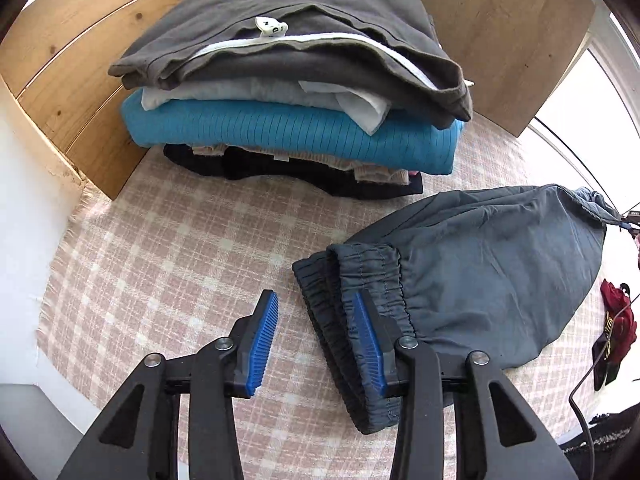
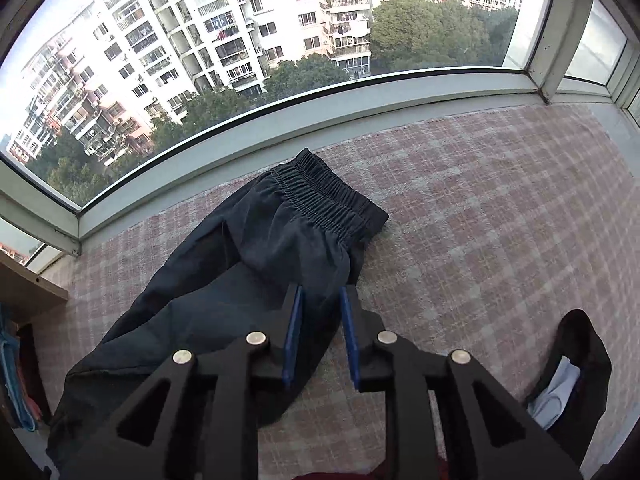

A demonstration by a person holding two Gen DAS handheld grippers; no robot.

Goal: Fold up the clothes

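Note:
Grey-blue trousers [image 1: 500, 272] lie folded on a pink plaid blanket [image 1: 160, 260]. Their elastic-gathered end [image 1: 352, 272] points toward my left gripper [image 1: 316, 296]. That gripper is open, its blue pads wide apart; the right pad sits over the elastic band and the left pad stands over bare blanket. In the right wrist view the same trousers [image 2: 240, 280] look dark, with the elastic waistband [image 2: 320, 200] at the far end near the window. My right gripper [image 2: 321, 290] hovers over the trousers' edge with a narrow gap between its pads; the cloth lies below them, not pinched.
A stack of folded clothes [image 1: 288, 92] stands against a wooden panel [image 1: 72, 40] at the back. A dark red item [image 1: 618, 312] and a black cable [image 1: 580, 392] lie at right. A window frame [image 2: 280, 120] borders the blanket. A black garment with white cloth [image 2: 576, 360] lies at lower right.

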